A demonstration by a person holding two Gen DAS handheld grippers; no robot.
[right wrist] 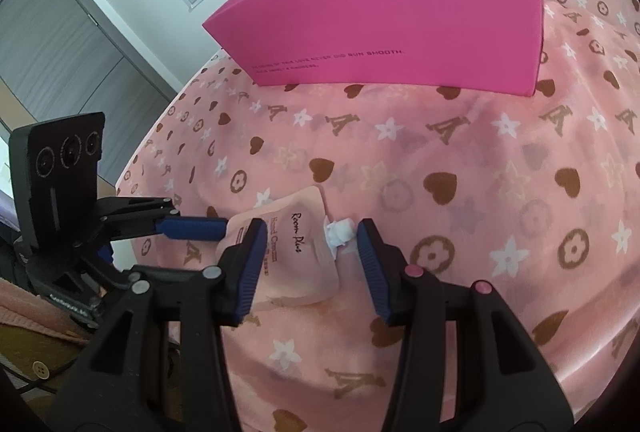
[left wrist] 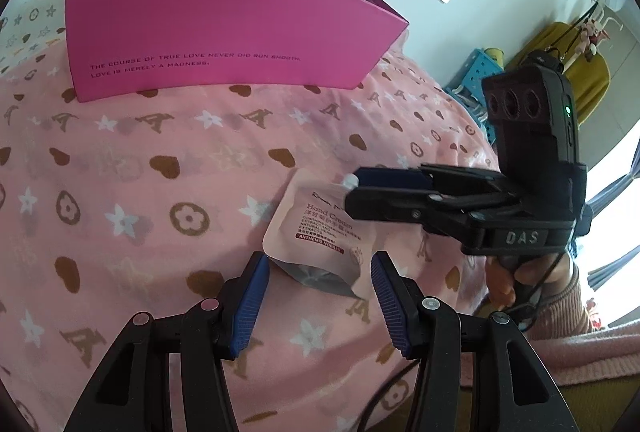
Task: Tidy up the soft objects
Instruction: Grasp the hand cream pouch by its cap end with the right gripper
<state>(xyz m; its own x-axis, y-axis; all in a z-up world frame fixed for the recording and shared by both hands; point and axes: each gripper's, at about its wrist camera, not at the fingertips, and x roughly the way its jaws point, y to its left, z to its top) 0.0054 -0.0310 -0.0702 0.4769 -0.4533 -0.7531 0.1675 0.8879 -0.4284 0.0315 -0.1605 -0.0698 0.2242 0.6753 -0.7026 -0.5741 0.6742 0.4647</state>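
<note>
The right gripper [right wrist: 308, 264] stands apart around the hand cream pouch [right wrist: 298, 252] lying on the blanket in front of the pink box [right wrist: 392, 32], the left gripper [left wrist: 316, 296] likewise open (close gently, below the spout)

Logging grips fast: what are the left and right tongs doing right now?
Left tongs: open, straddling the hand cream pouch at its bottom edge.
Right tongs: open, either side of its white spout.
</note>
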